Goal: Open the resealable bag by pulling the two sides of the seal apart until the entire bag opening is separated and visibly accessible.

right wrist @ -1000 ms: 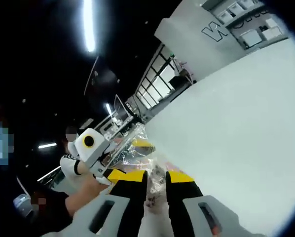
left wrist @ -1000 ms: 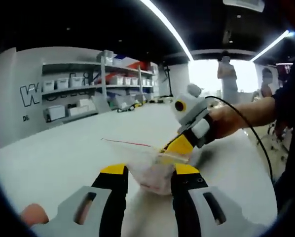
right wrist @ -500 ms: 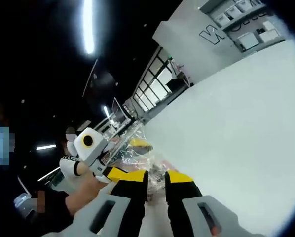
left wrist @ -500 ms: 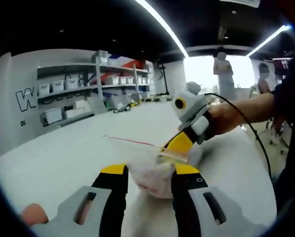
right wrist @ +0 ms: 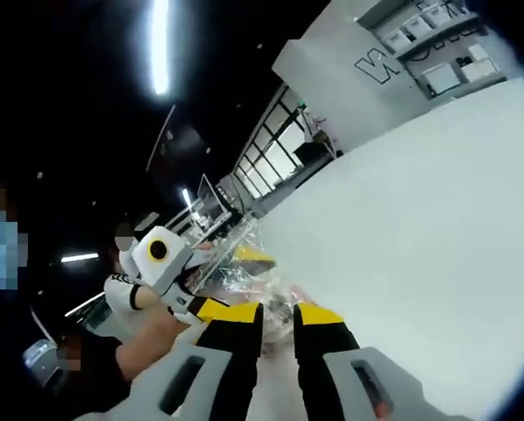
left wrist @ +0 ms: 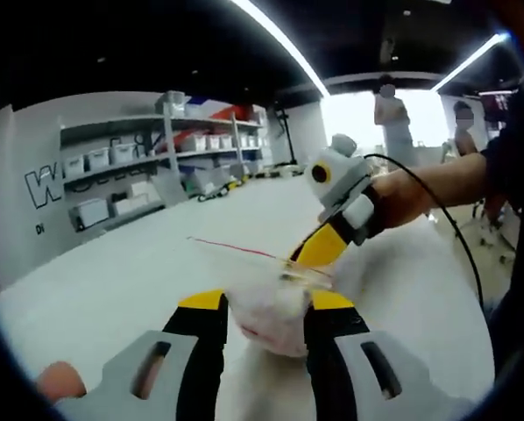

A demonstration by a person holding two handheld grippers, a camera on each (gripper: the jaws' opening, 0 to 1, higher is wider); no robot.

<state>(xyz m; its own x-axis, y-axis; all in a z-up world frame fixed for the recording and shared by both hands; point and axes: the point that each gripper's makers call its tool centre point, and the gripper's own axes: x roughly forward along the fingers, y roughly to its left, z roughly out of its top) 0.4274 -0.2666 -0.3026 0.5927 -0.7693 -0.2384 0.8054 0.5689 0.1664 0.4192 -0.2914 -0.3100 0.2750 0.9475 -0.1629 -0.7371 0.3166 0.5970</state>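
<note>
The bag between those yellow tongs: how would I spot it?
Start at the wide white table. Above it, a clear resealable bag hangs between the left tongs and the right tongs. It is see-through, with a thin red seal line along its top.

Light came from long ceiling strips (left wrist: pixel 279 39) against a dark ceiling, and from a blown-out bright opening (left wrist: pixel 354 123) at the far end in the left gripper view. The white table (left wrist: pixel 113 272) was evenly lit, with faint shadows. The right gripper view was mostly dark on its left, one strip (right wrist: pixel 159 44) glaring. Fisheye bent the edges; both pictures were soft, slightly blurred.
</note>
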